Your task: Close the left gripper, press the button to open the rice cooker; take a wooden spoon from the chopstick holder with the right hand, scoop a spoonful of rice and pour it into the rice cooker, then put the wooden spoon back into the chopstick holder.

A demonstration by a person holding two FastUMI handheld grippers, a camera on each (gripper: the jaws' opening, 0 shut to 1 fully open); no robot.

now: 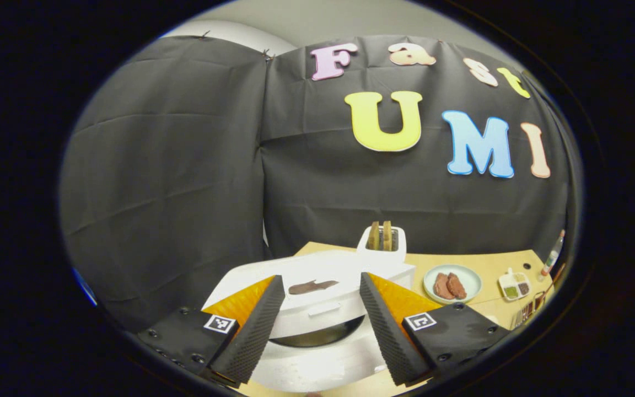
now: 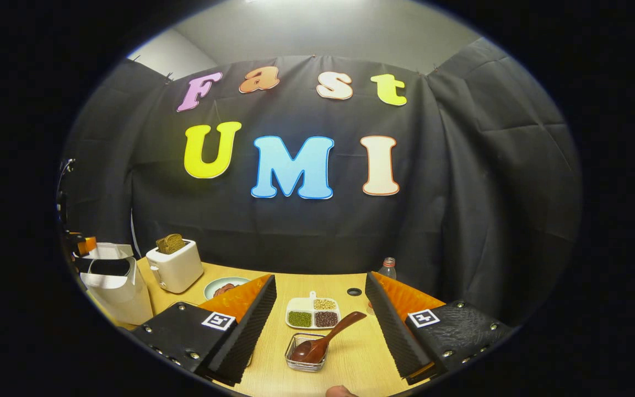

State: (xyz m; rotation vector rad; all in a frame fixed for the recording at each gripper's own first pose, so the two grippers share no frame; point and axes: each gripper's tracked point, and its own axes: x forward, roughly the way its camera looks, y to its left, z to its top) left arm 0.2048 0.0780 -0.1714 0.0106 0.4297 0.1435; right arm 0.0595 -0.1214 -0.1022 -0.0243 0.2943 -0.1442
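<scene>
While the left tongs (image 1: pixel 322 325) hang wide apart right over the white rice cooker (image 1: pixel 317 309), its lid sits up a crack. The right tongs (image 2: pixel 320 331) are apart too, above the wooden tabletop (image 2: pixel 350 353). Between them, the wooden spoon (image 2: pixel 323 339) leans in the wire chopstick holder (image 2: pixel 305 353), near a tray of beans (image 2: pixel 313 313).

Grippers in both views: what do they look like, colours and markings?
Both alike. The left gripper and right gripper each have two black ribbed wedge fingers with orange outer faces, on black bolted blocks carrying small white square black-patterned tags.
</scene>
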